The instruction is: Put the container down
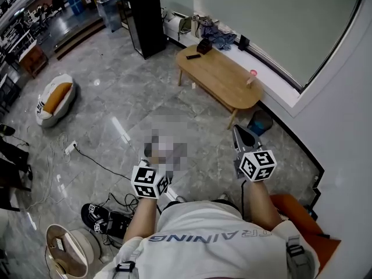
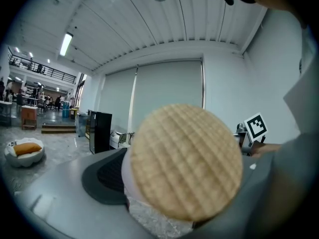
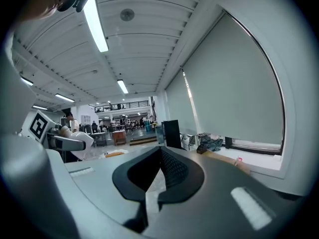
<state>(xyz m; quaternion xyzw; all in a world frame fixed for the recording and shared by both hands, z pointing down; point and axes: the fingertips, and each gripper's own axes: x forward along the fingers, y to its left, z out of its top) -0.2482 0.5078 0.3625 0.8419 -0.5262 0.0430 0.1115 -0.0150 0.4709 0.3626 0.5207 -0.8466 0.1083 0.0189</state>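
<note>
Round white container with tan woven lid [image 2: 185, 161] is pinched between the widely spread jaws of the left gripper [image 2: 182, 183], held in the air well short of the oval wooden table [image 1: 224, 77]. Right gripper [image 3: 159, 156] is pressed together, empty.

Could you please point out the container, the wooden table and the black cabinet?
container [image 2: 185, 161], left gripper view, centre of its round tan lid.
wooden table [image 1: 224, 77], head view, bare middle of its top.
black cabinet [image 1: 145, 22], head view, its dark side panel.

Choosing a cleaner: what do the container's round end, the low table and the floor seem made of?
Container end: tan, matte, faint grid, perhaps cork or woven fibre. Table: pale wood by its colour, smooth. Floor: grey veined stone or tile, glossy, mirroring lights.
</note>
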